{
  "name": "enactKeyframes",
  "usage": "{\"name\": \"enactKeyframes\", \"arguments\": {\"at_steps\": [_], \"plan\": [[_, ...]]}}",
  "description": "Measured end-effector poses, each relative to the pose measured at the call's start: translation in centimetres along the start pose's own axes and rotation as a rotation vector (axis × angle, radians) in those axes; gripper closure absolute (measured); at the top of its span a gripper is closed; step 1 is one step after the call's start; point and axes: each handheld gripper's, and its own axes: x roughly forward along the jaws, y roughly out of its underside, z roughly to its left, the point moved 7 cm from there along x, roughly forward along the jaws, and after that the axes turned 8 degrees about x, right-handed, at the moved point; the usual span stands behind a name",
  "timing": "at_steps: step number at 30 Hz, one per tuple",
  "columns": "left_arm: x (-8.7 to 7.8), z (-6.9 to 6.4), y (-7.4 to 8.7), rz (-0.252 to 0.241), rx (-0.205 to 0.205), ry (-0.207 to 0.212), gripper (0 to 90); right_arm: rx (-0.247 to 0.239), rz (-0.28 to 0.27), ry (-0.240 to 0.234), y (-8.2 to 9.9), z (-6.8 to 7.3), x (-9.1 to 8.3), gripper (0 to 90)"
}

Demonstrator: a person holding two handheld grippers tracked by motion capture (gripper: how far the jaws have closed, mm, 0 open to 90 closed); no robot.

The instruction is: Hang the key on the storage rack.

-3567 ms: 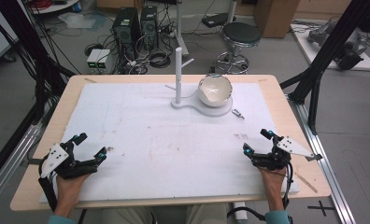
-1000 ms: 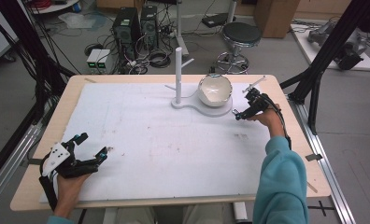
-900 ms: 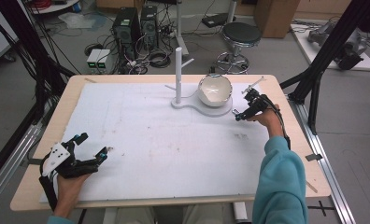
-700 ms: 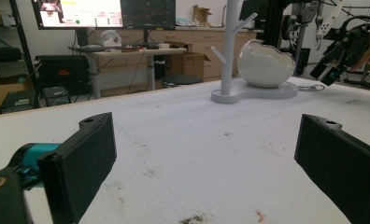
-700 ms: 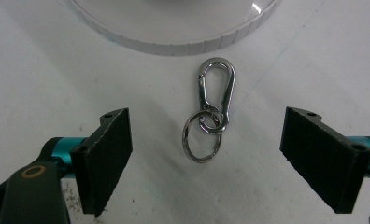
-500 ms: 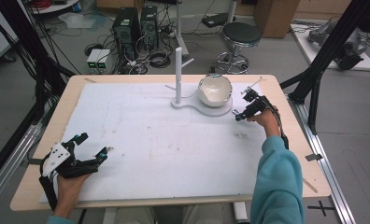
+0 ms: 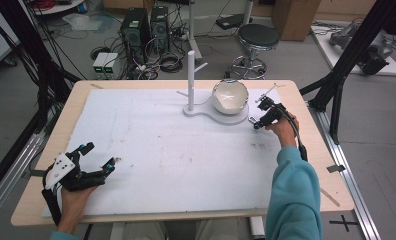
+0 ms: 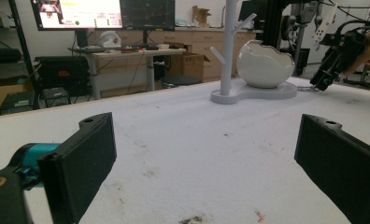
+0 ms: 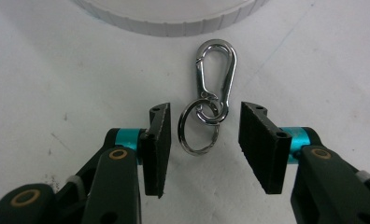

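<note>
**Right gripper closing around the key ring**

Nearest to the person, the left gripper (image 7: pixel 97 169) rests at the near left corner of the white table (image 7: pixel 151 150). Its jaws stand wide open with nothing between them, and it lies at the same place as a second ago.

Farther away, at the right side, the right gripper (image 9: pixel 202 142) points down over the key ring (image 9: pixel 199 133). Its jaws have just been closing: a second ago they were wide, now they are about half open. The ring lies flat on the table between the two pads, but small gaps remain on both sides, so nothing is gripped yet. I judge that the pick-up is close; a little more closing should catch the ring.

A silver carabiner clip (image 9: pixel 217 77) is linked to the ring and lies beyond it, pointing toward the rim of the white stand base (image 9: pixel 174 23).

On this base, seen from the high view, sits the egg-shaped white bowl (image 7: pixel 230 96) beside an upright white post with short pegs (image 7: pixel 191 75). The bowl looks empty, though its bottom is hard to see well. Perhaps the ring belongs on a peg or in the bowl.
</note>
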Motion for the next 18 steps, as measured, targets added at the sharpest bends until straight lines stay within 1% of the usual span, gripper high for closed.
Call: {"name": "enactKeyframes", "arguments": {"at_steps": [8, 12, 15, 16, 18], "plan": [[-0.01, 0.0, 0.0, 0.001, 0.002, 0.0, 6.0, 0.002, 0.007, 0.011, 0.07, -0.08, -0.09, 63.0], [0.0, -0.01, -0.01, -0.002, 0.001, -0.001, 6.0, -0.012, 0.002, 0.017, -0.05, -0.04, -0.22, 69.3], [-0.01, -0.01, -0.01, -0.002, 0.0, -0.002, 6.0, 0.002, 0.003, 0.03, -0.01, -0.08, -0.35, 71.7], [-0.02, -0.01, -0.01, -0.002, -0.001, -0.002, 6.0, 0.007, 0.003, 0.027, 0.01, -0.08, -0.37, 72.1], [-0.01, -0.01, -0.01, -0.002, -0.001, -0.002, 6.0, 0.003, 0.005, 0.029, 0.05, -0.19, -0.41, 73.2]]}}
